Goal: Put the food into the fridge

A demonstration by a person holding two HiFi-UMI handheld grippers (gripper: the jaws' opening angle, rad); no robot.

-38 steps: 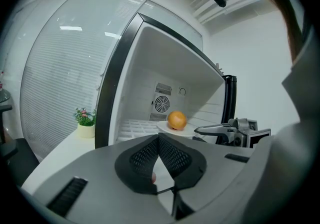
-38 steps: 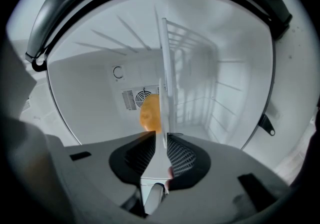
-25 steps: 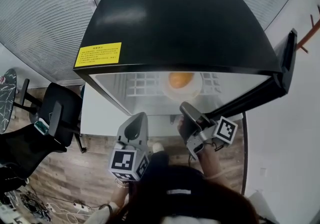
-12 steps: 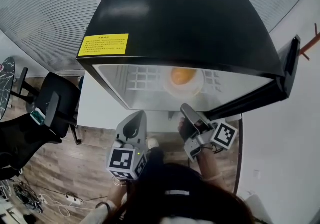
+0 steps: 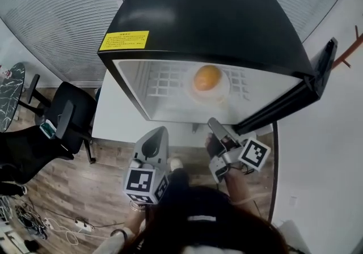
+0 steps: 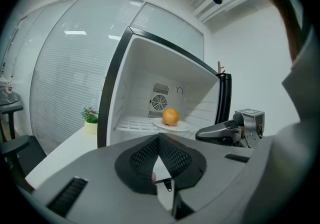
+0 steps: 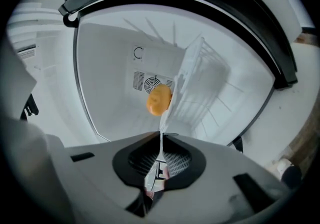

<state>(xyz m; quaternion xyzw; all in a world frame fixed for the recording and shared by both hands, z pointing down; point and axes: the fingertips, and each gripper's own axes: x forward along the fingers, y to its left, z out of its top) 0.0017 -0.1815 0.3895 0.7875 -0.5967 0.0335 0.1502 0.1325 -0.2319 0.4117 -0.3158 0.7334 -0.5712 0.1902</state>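
Observation:
A black mini fridge stands open, its door swung out to the right. Inside, an orange rests on a white plate on the wire shelf. Both grippers hang outside the fridge, in front of its opening. My left gripper is shut and holds nothing. My right gripper is just below the door's inner edge. Its jaws are closing, pads nearly together, with nothing between them.
A white table stands left of the fridge with a small potted plant on it. A black office chair is further left on the wood floor, with cables near it. A yellow label marks the fridge top.
The head camera has shifted, so more of the fridge's inside shows. Both grippers stay in front of the opening, and the orange and plate have not moved.

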